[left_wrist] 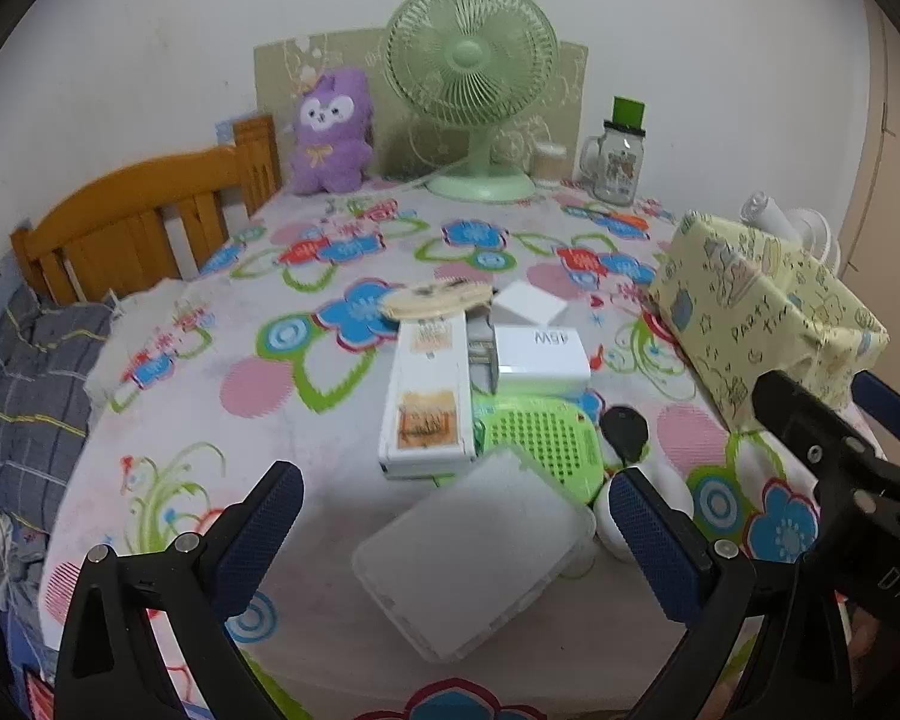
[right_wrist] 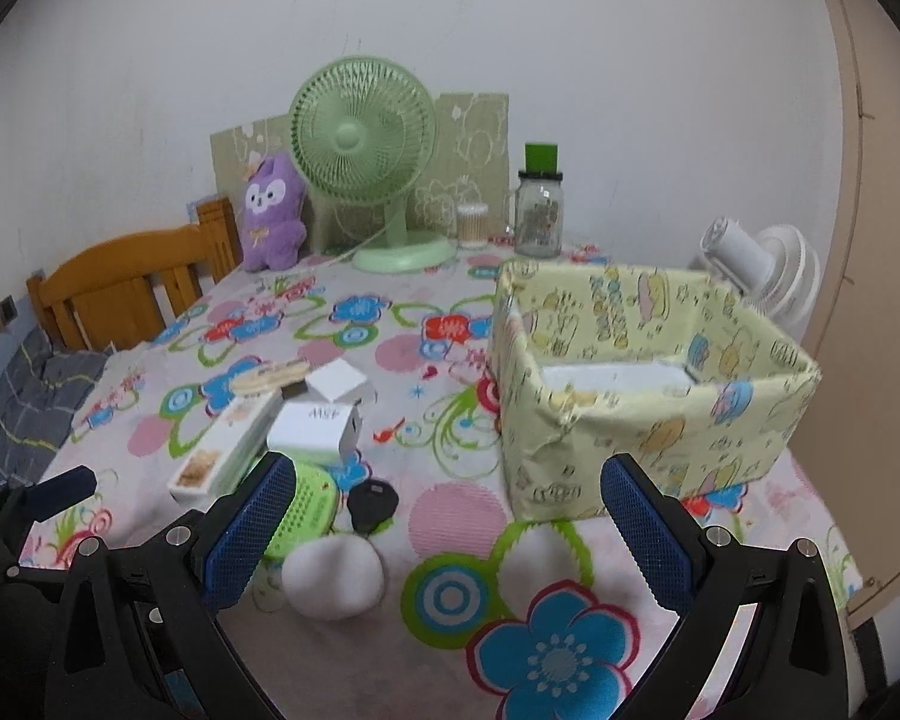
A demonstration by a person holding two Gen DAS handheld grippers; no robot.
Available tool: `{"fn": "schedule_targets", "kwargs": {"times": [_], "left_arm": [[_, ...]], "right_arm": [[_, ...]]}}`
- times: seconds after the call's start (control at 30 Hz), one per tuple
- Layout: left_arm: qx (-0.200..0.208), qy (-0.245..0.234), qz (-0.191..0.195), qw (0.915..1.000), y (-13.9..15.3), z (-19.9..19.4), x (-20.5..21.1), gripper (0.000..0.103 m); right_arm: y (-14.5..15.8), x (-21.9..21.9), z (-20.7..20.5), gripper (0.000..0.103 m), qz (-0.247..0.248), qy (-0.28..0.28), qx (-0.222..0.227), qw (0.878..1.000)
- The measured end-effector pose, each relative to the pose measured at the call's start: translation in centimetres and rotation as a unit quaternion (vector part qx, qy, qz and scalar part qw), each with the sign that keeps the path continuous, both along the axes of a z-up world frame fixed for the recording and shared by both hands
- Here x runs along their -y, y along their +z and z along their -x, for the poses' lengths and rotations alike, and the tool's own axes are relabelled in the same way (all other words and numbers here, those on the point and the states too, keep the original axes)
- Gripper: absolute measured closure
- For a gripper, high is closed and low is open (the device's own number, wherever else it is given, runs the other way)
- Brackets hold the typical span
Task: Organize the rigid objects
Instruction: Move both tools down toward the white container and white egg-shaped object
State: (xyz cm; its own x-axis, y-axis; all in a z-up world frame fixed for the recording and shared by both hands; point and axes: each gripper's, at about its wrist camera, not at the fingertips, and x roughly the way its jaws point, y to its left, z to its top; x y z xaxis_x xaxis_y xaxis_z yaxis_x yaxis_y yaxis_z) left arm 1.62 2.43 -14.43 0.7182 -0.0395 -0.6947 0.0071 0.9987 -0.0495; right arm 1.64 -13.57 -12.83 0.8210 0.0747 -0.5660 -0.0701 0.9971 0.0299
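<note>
A pile of small items lies mid-table: a frosted plastic case [left_wrist: 474, 546], a green perforated case [left_wrist: 540, 438], a long white box [left_wrist: 429, 393], a white 45W charger box [left_wrist: 540, 354], a small white box [left_wrist: 528, 303], a round wooden brush [left_wrist: 435, 298], a black fob [left_wrist: 625, 429] and a white round object [right_wrist: 333, 576]. A yellow patterned fabric bin [right_wrist: 648, 384] stands at the right with a white box inside. My left gripper [left_wrist: 456, 534] is open, straddling the frosted case. My right gripper [right_wrist: 444, 534] is open and empty, near the white round object.
A green desk fan [left_wrist: 471, 78], a purple plush [left_wrist: 330, 132], a cotton-swab jar [left_wrist: 549, 165] and a glass mug jar [left_wrist: 618, 168] stand at the back. A white fan [right_wrist: 762, 270] sits behind the bin. A wooden bed frame [left_wrist: 144, 222] is at the left.
</note>
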Motion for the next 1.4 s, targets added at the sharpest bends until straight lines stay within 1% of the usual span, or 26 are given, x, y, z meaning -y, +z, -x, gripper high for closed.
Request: {"fn": "schedule_targets", "kwargs": {"times": [0.2,0.4,0.6,0.77,0.87,1.0,1.07,1.13,1.23,1.3,1.37,1.4], "left_arm": [[-0.017,-0.003,0.0,0.9998,-1.3,-0.3,0.1,0.0],[-0.025,-0.006,0.002,0.9997,-2.3,-0.4,0.1,0.0],[-0.041,-0.012,-0.021,0.9989,-3.4,-0.5,0.5,0.0],[-0.041,-0.013,-0.017,0.9989,-3.7,-0.7,0.1,0.0],[-0.049,-0.012,-0.03,0.9983,-4.1,-1.0,0.4,0.0],[-0.05,-0.019,-0.052,0.9972,-4.6,-1.2,1.0,0.002],[-0.048,-0.024,-0.053,0.9972,-4.5,-1.1,1.0,0.004],[-0.045,-0.032,-0.051,0.9972,-4.5,-1.0,1.1,0.01],[-0.04,-0.036,-0.056,0.997,-4.4,-0.8,1.2,0.01],[-0.04,-0.039,-0.051,0.9971,-4.4,-0.8,1.1,0.011],[-0.039,-0.043,-0.052,0.997,-4.4,-0.7,1.1,0.013],[-0.038,-0.046,-0.051,0.9969,-4.3,-0.7,1.1,0.017]], "right_arm": [[-1.4,-0.1,-0.4,0.001,0.0,0.002,-0.018,1.0],[-2.8,-0.4,-0.8,0.001,0.0,0.006,-0.032,0.999],[-3.9,-1.1,-1.1,0.001,0.005,0.014,-0.048,0.999],[-4.4,-1.8,-1.5,0.001,0.011,0.024,-0.056,0.998],[-4.7,-2.3,-1.5,0.001,0.016,0.025,-0.06,0.998],[-5.2,-3.1,-1.6,0.001,0.031,0.026,-0.062,0.997],[-5.4,-3.1,-1.8,0.001,0.023,0.028,-0.071,0.997],[-5.7,-3.2,-2.1,0.001,0.015,0.029,-0.08,0.996],[-6.1,-3.5,-2.3,0.001,0.009,0.028,-0.089,0.996],[-6.5,-3.6,-2.5,0.003,-0.002,0.03,-0.098,0.995],[-6.7,-3.7,-2.6,0.01,-0.014,0.034,-0.109,0.993],[-6.9,-3.7,-2.7,0.011,-0.02,0.034,-0.114,0.993]]}}
